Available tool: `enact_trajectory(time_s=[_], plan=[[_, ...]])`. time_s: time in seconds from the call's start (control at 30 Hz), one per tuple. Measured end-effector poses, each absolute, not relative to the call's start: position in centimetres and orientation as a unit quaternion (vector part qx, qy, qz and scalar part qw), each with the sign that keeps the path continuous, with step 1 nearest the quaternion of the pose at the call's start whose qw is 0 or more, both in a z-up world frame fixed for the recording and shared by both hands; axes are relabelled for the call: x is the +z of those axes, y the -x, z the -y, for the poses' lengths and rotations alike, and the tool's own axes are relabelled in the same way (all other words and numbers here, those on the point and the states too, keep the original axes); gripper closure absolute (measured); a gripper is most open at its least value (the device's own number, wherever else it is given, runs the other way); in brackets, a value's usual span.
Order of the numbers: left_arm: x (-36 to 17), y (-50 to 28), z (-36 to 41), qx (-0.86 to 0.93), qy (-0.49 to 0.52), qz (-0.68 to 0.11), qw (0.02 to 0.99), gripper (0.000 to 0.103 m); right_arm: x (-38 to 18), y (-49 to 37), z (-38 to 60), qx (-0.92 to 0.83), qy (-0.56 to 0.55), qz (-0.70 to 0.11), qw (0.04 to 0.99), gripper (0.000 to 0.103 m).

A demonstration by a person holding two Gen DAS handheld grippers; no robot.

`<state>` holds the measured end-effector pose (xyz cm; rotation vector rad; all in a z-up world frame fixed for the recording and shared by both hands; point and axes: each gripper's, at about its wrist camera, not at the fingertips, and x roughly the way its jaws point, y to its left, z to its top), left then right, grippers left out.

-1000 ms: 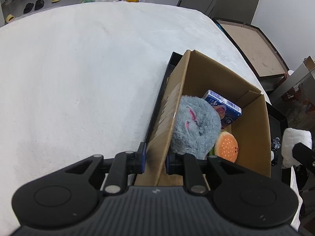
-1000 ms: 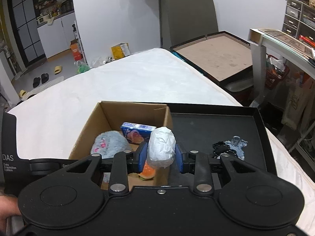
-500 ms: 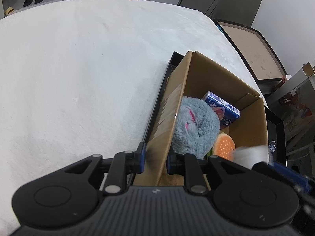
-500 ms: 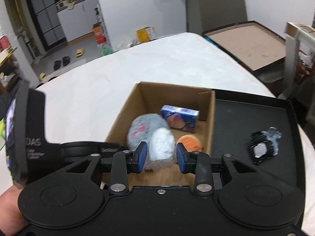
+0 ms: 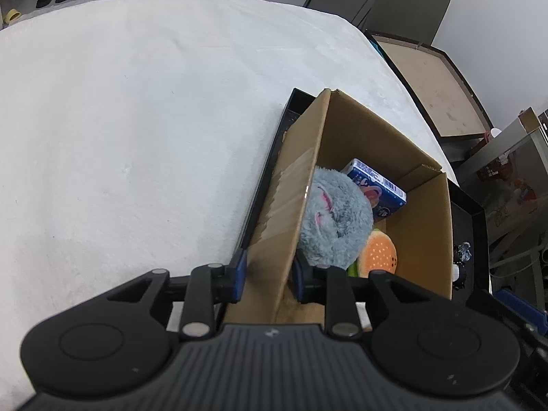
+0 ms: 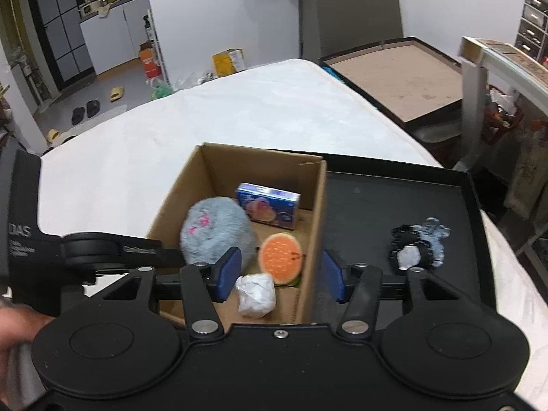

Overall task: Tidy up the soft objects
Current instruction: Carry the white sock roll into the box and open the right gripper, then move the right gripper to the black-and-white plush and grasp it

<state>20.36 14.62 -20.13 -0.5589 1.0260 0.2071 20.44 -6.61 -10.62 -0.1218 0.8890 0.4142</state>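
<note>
We count four things in the one box (image 6: 310,212): grey plush (image 6: 215,233) at 10 o'clock, blue carton (image 6: 269,205) at 12, orange toy (image 6: 281,258), white wad (image 6: 256,294) at 6. Our left gripper (image 5: 269,274) clamps the box wall; our right gripper (image 6: 281,275) hangs released above the wad. One dark toy (image 6: 416,246) lies on the tray (image 6: 359,198).

Left gripper (image 5: 269,279) is clamped on the cardboard box (image 5: 284,212) wall, blocking that lower-left edge. Inside, the grey plush (image 6: 217,233), burger toy (image 6: 281,258), blue carton (image 6: 269,205) and white wad (image 6: 256,294) crowd the floor. Open room lies right of frame: bare black tray (image 6: 359,212), save a dark bundle (image 6: 418,246).
</note>
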Motion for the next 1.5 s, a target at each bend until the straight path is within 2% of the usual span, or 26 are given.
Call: enact_trajectory(time_s=[0.1, 0.3, 0.37, 0.47, 0.63, 0.93, 1.2, 1.37, 1.5], plan=[[-19.9, -20.3, -14.4, 0.096, 0.263, -0.481, 0.831, 0.07, -10.5, -20.4, 7.5, 0.192, 0.057, -0.422, 0.884, 0.046], [-19.4, -20.2, -13.7, 0.097, 0.254, -0.484, 0.832, 0.061, -10.9, -20.5, 9.7, 0.177, 0.052, -0.42, 0.889, 0.045], [-18.9, -20.1, -13.4, 0.101, 0.247, -0.48, 0.836, 0.052, -11.1, -20.6, 10.4, 0.173, 0.049, -0.419, 0.89, 0.045], [-18.1, -20.0, -12.9, 0.1, 0.241, -0.469, 0.844, 0.046, -11.4, -20.8, 11.4, 0.166, 0.05, -0.412, 0.894, 0.038], [-17.9, -20.3, -12.3, 0.1, 0.238, -0.471, 0.844, 0.045, -12.0, -21.2, 13.2, 0.149, 0.037, -0.395, 0.906, 0.028], [-18.6, -20.9, -11.5, 0.11, 0.219, -0.481, 0.842, 0.044, -13.9, -23.1, 15.8, 0.127, 0.027, -0.392, 0.911, 0.026], [-19.4, -21.7, -10.7, 0.122, 0.199, -0.49, 0.84, 0.043, -16.1, -24.8, 16.5, 0.124, 0.04, -0.413, 0.901, 0.026], [-19.6, -22.1, -10.3, 0.124, 0.19, -0.493, 0.84, 0.037, -17.4, -25.7, 17.2, 0.123, 0.025, -0.423, 0.897, 0.027], [-20.0, -22.5, -9.9, 0.129, 0.181, -0.497, 0.839, 0.036, -18.1, -26.7, 17.5, 0.121, 0.025, -0.424, 0.897, 0.034]])
